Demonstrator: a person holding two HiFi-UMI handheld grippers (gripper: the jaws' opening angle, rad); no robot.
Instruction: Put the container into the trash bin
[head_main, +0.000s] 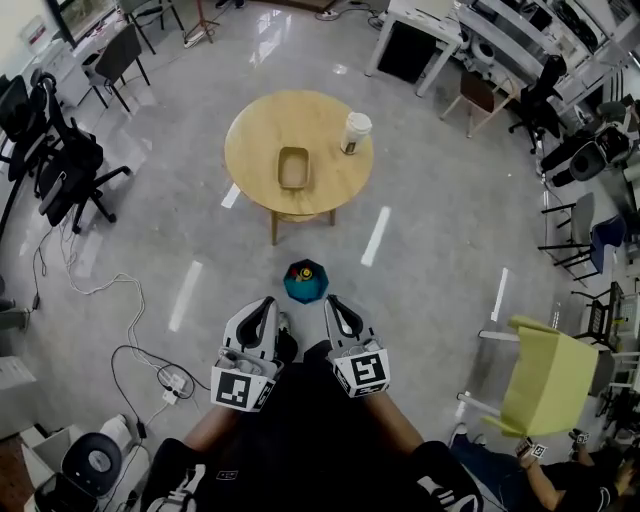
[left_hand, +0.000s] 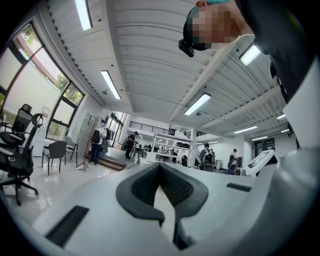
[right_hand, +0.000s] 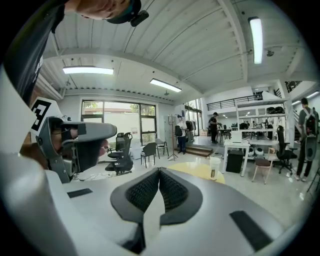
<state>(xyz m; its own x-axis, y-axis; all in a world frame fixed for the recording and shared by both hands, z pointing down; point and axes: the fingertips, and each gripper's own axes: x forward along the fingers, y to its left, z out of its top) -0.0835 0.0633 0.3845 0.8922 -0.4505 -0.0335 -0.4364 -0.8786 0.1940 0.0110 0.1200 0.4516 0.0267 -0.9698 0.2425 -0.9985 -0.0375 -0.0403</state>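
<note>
A brown paper container (head_main: 293, 168) sits open on the round wooden table (head_main: 250, 140), with a white lidded cup (head_main: 354, 132) to its right. A teal trash bin (head_main: 306, 282) stands on the floor in front of the table. My left gripper (head_main: 268, 303) and right gripper (head_main: 333, 303) are held side by side close to my body, just short of the bin, both shut and empty. In the left gripper view the gripper (left_hand: 160, 166) has its pads together, facing the room. In the right gripper view the gripper (right_hand: 159, 172) points toward the table (right_hand: 195, 171) and the cup (right_hand: 214, 167).
Black office chairs (head_main: 60, 160) stand at the left, and cables with a power strip (head_main: 170, 380) lie on the floor at my left. At the right is a yellow-green chair (head_main: 545, 375). White desks (head_main: 410, 40) line the back. Grey floor surrounds the table.
</note>
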